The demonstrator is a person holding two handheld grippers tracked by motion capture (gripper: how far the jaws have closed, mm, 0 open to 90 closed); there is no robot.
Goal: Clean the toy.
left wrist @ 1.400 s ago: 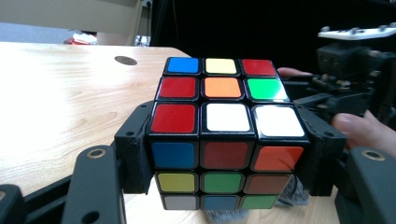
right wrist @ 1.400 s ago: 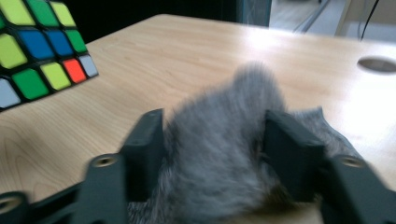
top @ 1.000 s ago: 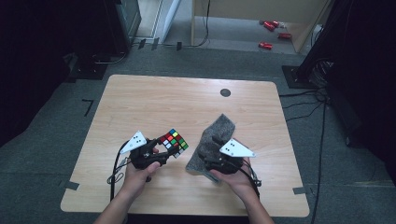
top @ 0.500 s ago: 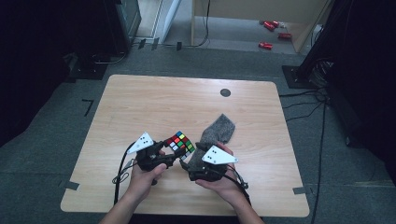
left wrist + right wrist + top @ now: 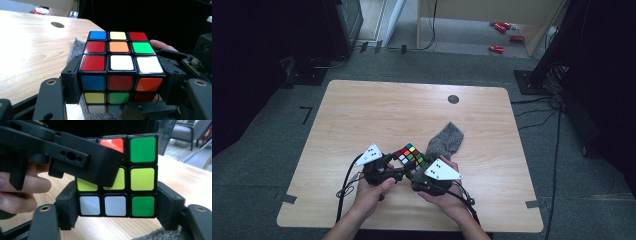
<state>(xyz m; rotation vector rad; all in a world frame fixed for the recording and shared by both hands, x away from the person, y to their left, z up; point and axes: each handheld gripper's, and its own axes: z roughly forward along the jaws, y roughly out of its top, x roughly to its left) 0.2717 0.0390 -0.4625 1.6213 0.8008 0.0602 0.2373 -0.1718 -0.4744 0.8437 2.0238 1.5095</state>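
Observation:
A scrambled Rubik's cube is held just above the wooden table, near its front edge. My left gripper is shut on it; in the left gripper view the pads press the cube on both sides, and my left gripper holds it over a grey felt cloth. My right gripper comes from the opposite side. Its jaws have just been closing, and in the right gripper view my right gripper has its pads against the lowest layer of the cube. The left gripper's jaw crosses the cube's upper part.
The grey cloth lies behind the cube, partly under the right hand. A small black round hole sits near the table's far edge. Cables trail from both grippers over the front edge. Red items lie on the floor beyond.
The right gripper has left the grey cloth and moved left to the cube, its jaws now around it. The left gripper has shifted slightly right with the cube.

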